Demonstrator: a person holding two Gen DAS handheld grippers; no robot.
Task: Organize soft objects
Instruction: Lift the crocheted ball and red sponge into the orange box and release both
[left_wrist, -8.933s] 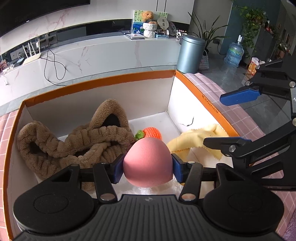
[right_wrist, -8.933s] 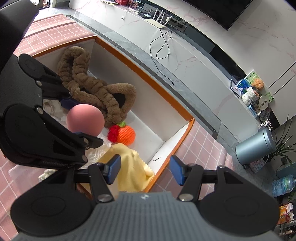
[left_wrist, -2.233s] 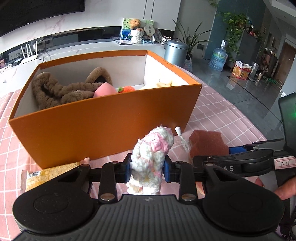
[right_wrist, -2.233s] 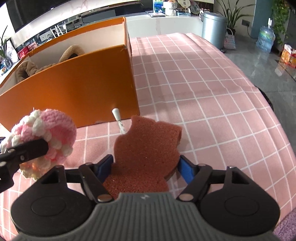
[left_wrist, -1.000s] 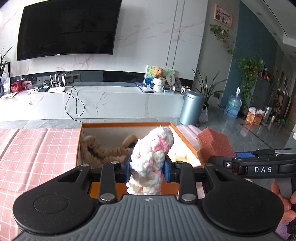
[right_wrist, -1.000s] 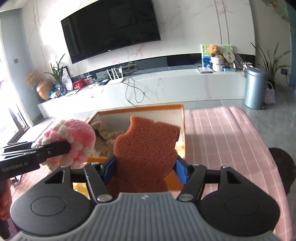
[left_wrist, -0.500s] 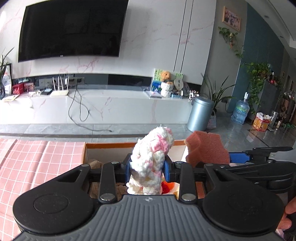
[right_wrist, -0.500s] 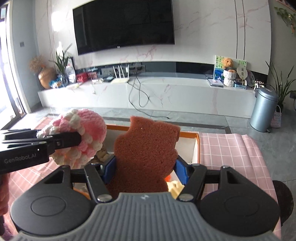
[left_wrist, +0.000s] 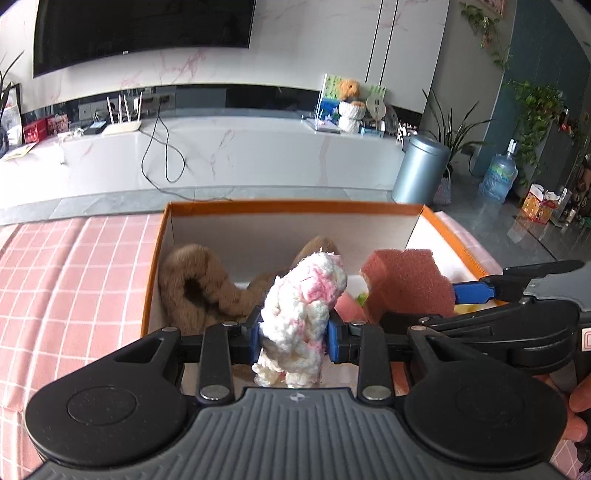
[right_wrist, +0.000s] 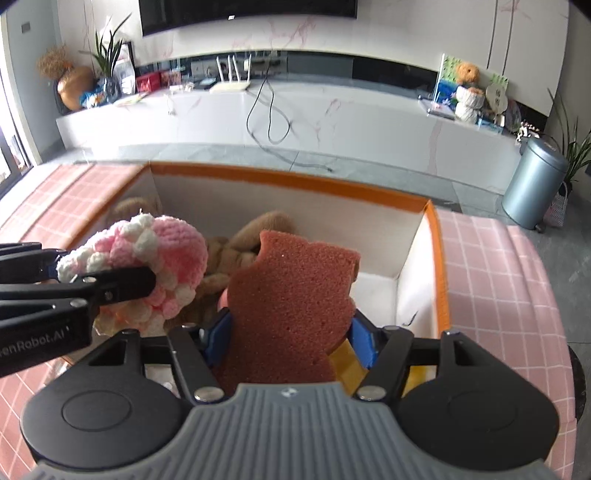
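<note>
My left gripper (left_wrist: 293, 341) is shut on a pink-and-white crochet toy (left_wrist: 304, 310) and holds it over the near side of the orange box (left_wrist: 295, 206). The toy also shows in the right wrist view (right_wrist: 147, 266). My right gripper (right_wrist: 291, 338) is shut on a reddish-brown sponge (right_wrist: 291, 295), held above the box (right_wrist: 295, 181) beside the left gripper. The sponge also shows in the left wrist view (left_wrist: 406, 288). Inside the box lie brown plush slippers (left_wrist: 199, 288), a pink ball (left_wrist: 347, 304) partly hidden, and a yellow cloth (right_wrist: 343, 354).
The box stands on a pink checked tablecloth (left_wrist: 74, 277). Beyond the table are a white marble TV bench (left_wrist: 221, 155), a grey bin (left_wrist: 421, 170), plants and a water bottle (left_wrist: 496, 177).
Both grippers have tilted down and moved forward over the box, still holding the crochet toy and the sponge. More of the box's inside shows now.
</note>
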